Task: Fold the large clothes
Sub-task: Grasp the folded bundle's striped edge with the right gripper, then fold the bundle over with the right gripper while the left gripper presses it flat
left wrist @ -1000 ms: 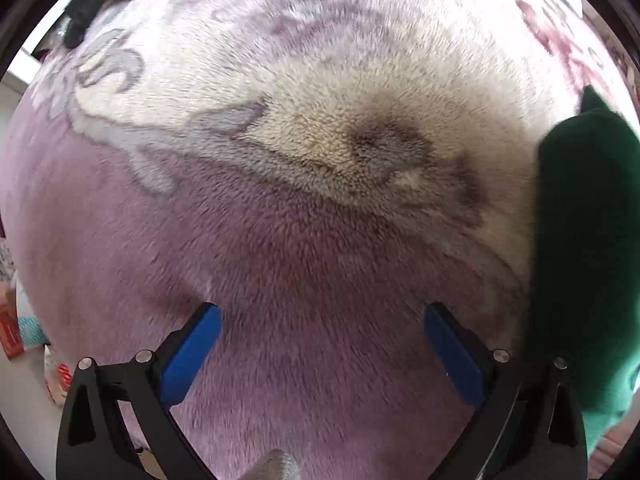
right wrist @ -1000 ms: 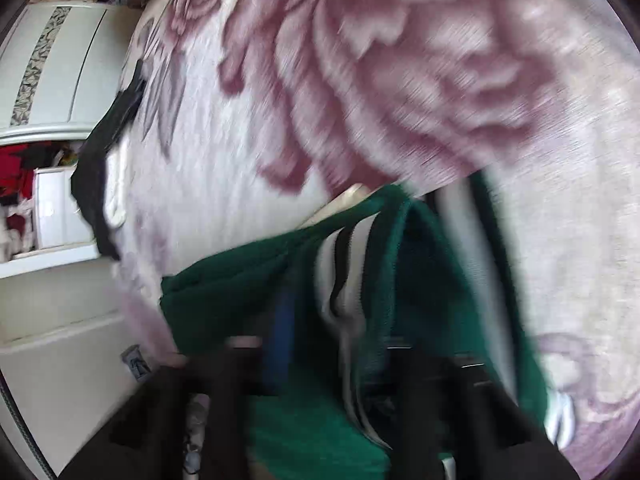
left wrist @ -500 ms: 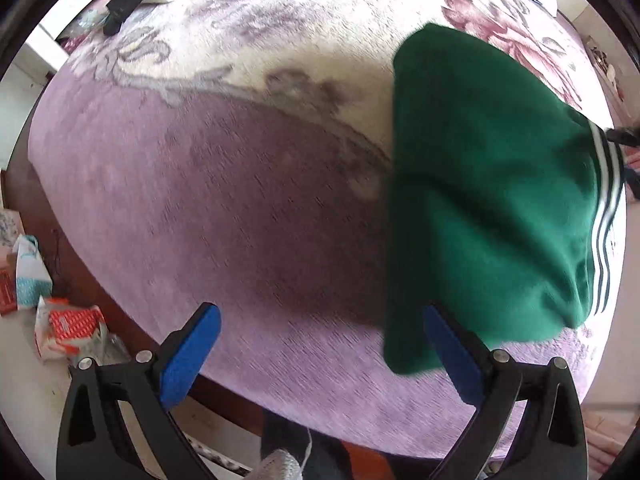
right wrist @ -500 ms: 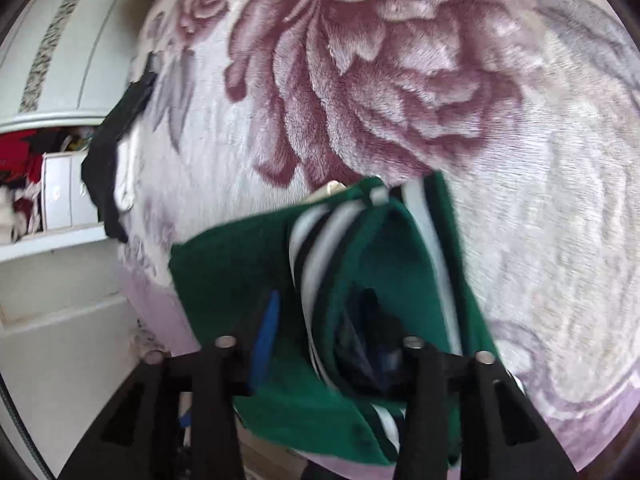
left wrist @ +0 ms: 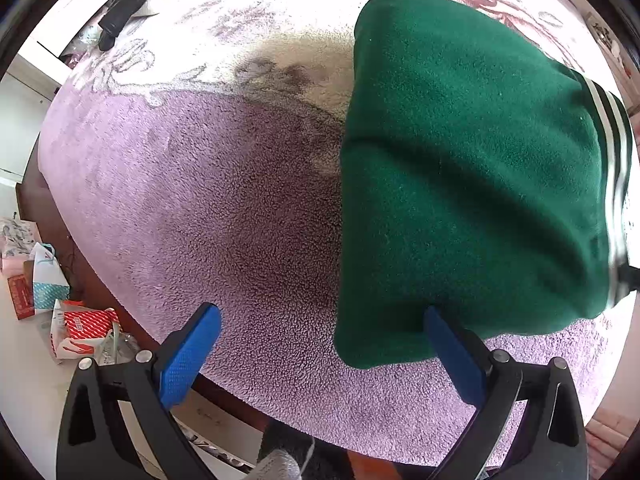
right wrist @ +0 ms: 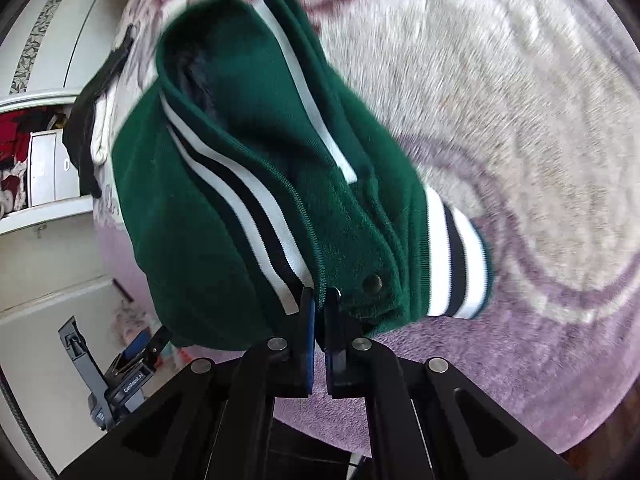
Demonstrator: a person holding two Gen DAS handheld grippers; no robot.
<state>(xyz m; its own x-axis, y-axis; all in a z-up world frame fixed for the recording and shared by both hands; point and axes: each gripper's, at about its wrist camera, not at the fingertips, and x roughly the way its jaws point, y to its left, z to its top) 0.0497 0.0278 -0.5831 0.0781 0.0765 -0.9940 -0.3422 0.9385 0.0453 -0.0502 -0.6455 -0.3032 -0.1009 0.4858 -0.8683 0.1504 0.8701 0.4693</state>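
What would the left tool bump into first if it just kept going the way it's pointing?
Most likely the purple fleecy blanket on the bed. The left tool hangs open above it, pointing down at bare blanket between its blue pads, with the folded green jacket just off to one side. Depth is hard to judge.

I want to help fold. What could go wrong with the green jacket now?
The right gripper pinches only a thin bit of the green jacket by the zipper edge, so the folded bundle might slip out or fall open. The left gripper is open and holds nothing, so nothing backs it up. The jacket also sits near the edge of the blanket, so it might drop off.
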